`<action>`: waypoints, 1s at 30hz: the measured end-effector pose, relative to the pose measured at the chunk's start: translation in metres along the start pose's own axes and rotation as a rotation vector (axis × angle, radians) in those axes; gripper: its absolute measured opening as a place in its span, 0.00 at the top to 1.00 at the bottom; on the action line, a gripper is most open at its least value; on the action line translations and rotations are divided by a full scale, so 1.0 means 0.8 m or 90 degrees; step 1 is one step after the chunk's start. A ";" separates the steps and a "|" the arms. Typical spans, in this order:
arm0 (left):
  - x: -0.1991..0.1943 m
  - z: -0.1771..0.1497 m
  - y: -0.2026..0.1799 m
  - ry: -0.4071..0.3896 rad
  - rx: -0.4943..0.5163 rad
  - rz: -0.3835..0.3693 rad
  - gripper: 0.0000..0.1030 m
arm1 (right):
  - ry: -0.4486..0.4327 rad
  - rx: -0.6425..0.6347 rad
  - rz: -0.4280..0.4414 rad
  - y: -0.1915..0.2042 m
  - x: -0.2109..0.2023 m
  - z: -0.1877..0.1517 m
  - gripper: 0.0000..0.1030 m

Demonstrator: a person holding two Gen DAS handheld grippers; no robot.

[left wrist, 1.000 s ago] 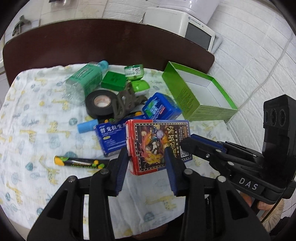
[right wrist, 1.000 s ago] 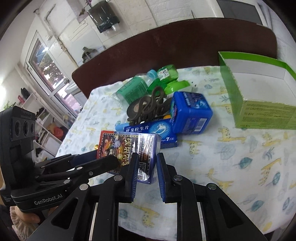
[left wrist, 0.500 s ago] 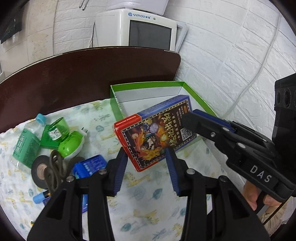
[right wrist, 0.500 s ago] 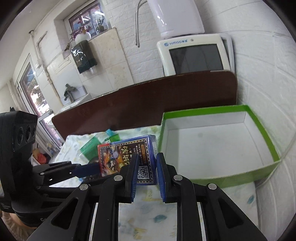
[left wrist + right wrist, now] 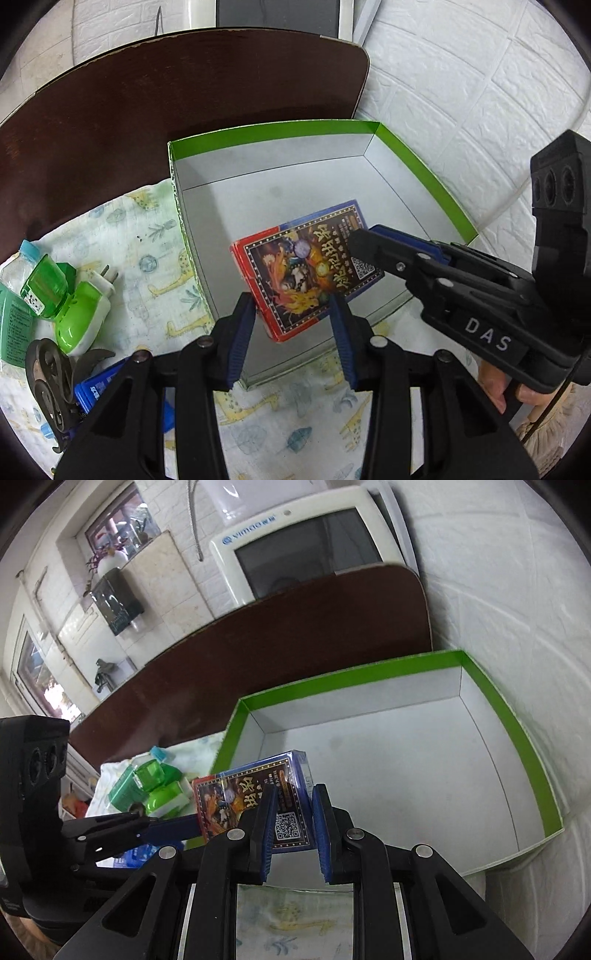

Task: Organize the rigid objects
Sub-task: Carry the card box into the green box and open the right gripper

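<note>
A red and blue card pack [image 5: 303, 273] hangs over the white floor of the open green box [image 5: 273, 129], tilted. My left gripper [image 5: 291, 314] is shut on the pack's red end, its pads pressing on both long sides. My right gripper [image 5: 364, 240] comes in from the right and is shut on the blue end. In the right wrist view the card pack [image 5: 236, 797] sits between the blue pads of the right gripper [image 5: 293, 812], above the near left corner of the green box [image 5: 351, 679]. The left gripper [image 5: 173, 827] reaches in from the left.
Left of the box on the giraffe-print cloth [image 5: 155, 280] lie a green plug-in device [image 5: 79, 314], a green bottle [image 5: 44, 291], a dark metal piece [image 5: 48, 373] and a blue box [image 5: 96, 387]. A dark brown board [image 5: 184, 92], a white monitor [image 5: 306, 550] and the brick wall [image 5: 480, 92] stand behind.
Both grippers carried the card pack from the cloth beside the pile of objects to the right, over the rim and above the green box's floor. Both grips have held.
</note>
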State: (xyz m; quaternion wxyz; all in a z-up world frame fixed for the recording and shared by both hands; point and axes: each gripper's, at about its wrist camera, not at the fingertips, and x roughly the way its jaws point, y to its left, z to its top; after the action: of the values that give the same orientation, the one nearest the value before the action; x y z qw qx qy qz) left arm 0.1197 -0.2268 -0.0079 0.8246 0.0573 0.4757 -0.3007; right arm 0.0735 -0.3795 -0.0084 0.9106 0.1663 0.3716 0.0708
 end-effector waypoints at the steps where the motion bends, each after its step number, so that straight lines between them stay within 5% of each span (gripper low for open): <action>1: 0.002 -0.001 -0.002 0.006 0.005 0.005 0.62 | 0.012 0.004 -0.002 -0.003 0.007 -0.002 0.79; 6: 0.003 -0.007 -0.011 0.008 0.033 0.020 0.63 | 0.044 -0.018 -0.027 0.000 0.027 -0.004 0.79; 11: -0.005 -0.010 -0.025 -0.008 0.068 0.044 0.61 | 0.062 -0.026 0.012 0.010 0.030 -0.007 0.79; 21: -0.075 -0.019 0.023 -0.076 0.015 0.081 0.59 | 0.020 0.002 -0.010 0.012 -0.013 -0.013 0.79; 24: -0.112 -0.022 0.041 -0.121 -0.006 0.106 0.48 | 0.003 -0.010 -0.012 0.031 -0.031 -0.010 0.79; 26: -0.141 -0.029 0.053 -0.162 -0.017 0.130 0.31 | -0.013 -0.023 -0.011 0.050 -0.043 -0.007 0.79; 30: -0.181 -0.049 0.074 -0.211 -0.025 0.170 0.26 | -0.022 -0.052 0.007 0.095 -0.059 -0.005 0.76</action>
State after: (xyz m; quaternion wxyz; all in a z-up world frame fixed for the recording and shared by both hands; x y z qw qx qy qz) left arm 0.0700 -0.1002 0.0781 0.9252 0.0536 0.3271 -0.1848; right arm 0.0370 -0.3196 0.0468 0.9226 0.1326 0.3513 0.0882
